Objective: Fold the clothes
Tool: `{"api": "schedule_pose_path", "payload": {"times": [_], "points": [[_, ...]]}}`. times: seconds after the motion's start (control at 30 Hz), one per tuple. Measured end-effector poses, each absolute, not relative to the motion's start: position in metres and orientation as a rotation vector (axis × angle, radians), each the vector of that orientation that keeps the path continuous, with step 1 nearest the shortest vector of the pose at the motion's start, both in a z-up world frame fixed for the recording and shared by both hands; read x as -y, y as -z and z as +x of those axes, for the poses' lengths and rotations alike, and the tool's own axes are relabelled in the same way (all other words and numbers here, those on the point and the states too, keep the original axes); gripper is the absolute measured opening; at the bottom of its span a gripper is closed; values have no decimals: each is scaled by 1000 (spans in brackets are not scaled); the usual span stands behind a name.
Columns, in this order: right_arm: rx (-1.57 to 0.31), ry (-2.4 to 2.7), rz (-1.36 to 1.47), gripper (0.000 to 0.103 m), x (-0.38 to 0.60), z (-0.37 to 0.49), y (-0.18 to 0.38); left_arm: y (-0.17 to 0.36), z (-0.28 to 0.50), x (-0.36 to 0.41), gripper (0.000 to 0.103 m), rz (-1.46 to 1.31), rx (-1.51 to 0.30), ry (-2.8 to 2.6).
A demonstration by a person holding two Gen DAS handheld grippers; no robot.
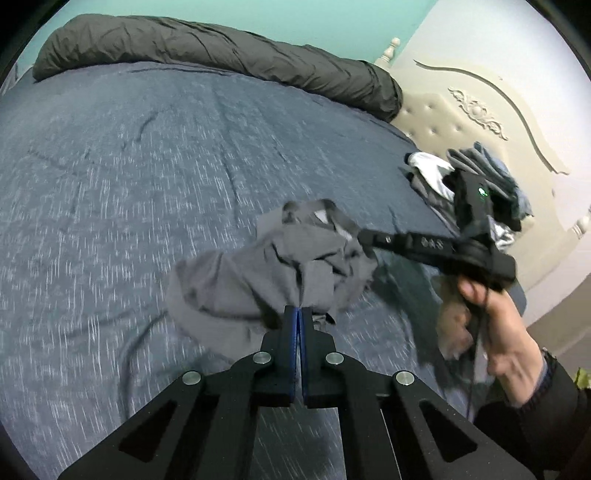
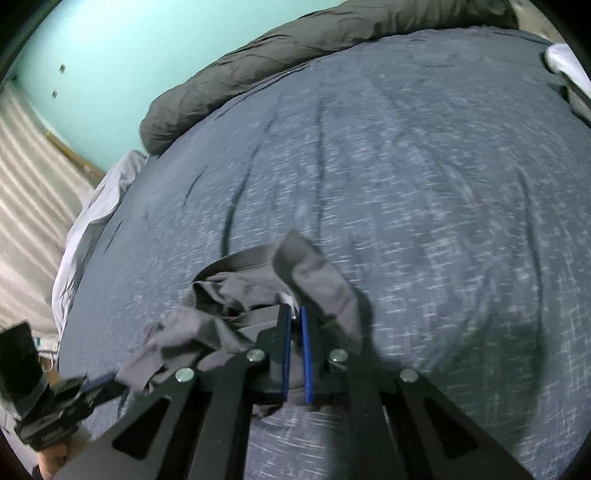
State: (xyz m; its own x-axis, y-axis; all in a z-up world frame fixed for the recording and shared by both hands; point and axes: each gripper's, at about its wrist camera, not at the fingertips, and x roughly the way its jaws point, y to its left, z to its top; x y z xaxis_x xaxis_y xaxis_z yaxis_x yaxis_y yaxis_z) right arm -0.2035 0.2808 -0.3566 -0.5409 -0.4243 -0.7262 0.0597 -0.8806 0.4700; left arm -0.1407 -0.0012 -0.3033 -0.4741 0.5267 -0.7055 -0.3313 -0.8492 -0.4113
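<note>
Your left gripper (image 1: 298,314) is clamped on a gray garment (image 1: 266,269), its two blue-lined fingers (image 1: 290,332) pressed together with a fold of the cloth pinched at their tips. The garment bunches up directly ahead of those tips and hangs crumpled over the blue-gray bedspread (image 1: 129,184). Your right gripper (image 2: 294,314) grips the same garment at another point: in the right wrist view its fingers stand narrowly apart with gray cloth caught between them, and a small white label shows at the tips. In the left wrist view that right gripper reaches in from the right side, its tips buried in the far right edge of the bunched cloth, and your right hand (image 1: 495,325) is wrapped around its handle, with a dark sleeve (image 1: 543,406) behind the wrist. In the right wrist view the garment spreads ahead and to the left of the fingers, and its lower left corner leads toward the left gripper, which shows at the bottom left corner of that view. Both views are streaked with motion blur across the bedspread. Beyond the left gripper, along the far edge of the bed, lies a rolled dark gray duvet (image 1: 221,48) against a turquoise wall (image 1: 295,18). Ahead and to the right of the left gripper, behind the right gripper, a pile of clothes (image 1: 480,184) sits beside a cream carved headboard (image 1: 480,110). To the left of the right gripper, a pale sheet (image 2: 96,206) hangs off the bed edge.
</note>
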Motion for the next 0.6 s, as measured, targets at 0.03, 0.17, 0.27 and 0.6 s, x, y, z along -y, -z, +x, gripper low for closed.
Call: {"api": "schedule_pose_path", "payload": {"times": [0.03, 0.17, 0.27, 0.6], "points": [[580, 2483, 1322, 5, -285, -201, 356, 305, -137, 1, 1, -1227, 293, -2311], [603, 2544, 1325, 5, -308, -190, 354, 318, -131, 3, 1, -1316, 308, -2257], [623, 2579, 1336, 5, -329, -181, 354, 321, -133, 7, 1, -1349, 326, -2248], [685, 2533, 1270, 9, -337, -175, 344, 303, -174, 14, 29, -1231, 411, -2411]]}}
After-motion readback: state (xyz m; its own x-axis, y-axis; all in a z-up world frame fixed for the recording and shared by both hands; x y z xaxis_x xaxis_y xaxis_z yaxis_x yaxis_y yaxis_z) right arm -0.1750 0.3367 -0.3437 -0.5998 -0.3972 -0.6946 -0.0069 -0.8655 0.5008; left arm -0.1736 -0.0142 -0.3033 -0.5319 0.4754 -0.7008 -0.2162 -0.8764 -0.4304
